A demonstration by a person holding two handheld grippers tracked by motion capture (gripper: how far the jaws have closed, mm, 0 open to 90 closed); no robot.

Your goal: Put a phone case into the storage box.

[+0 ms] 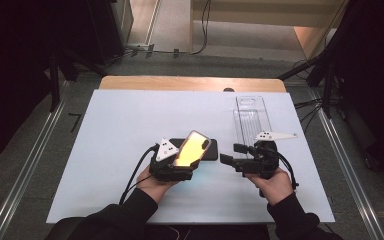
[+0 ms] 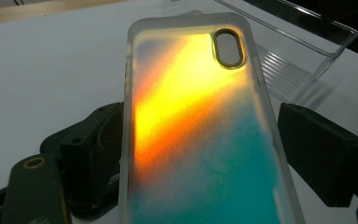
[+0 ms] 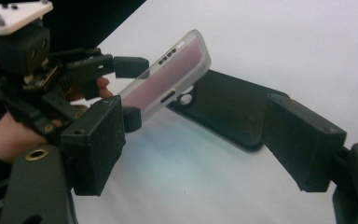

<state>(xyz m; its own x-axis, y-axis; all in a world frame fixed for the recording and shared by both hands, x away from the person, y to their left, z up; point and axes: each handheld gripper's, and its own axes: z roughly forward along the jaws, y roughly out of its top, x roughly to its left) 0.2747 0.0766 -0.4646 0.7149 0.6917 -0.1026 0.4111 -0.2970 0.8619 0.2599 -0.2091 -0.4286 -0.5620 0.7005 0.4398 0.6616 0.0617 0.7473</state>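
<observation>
A translucent phone case (image 1: 192,148), yellow and orange fading to teal, is tilted up off the table with its camera cutout at the far end. My left gripper (image 1: 185,162) is shut on its near end, with a jaw pressed against each long side of the case (image 2: 200,130). Under it a black phone (image 1: 213,151) lies flat on the white table. My right gripper (image 1: 231,153) points left just right of the phone. It stands open with nothing between its jaws. In the right gripper view the case (image 3: 168,77) slants above the phone (image 3: 228,107).
A clear plastic tray (image 1: 252,117) lies at the back right, just beyond the right gripper. The white table top (image 1: 125,120) extends bare to the left and rear. Dark stands and cables ring the table.
</observation>
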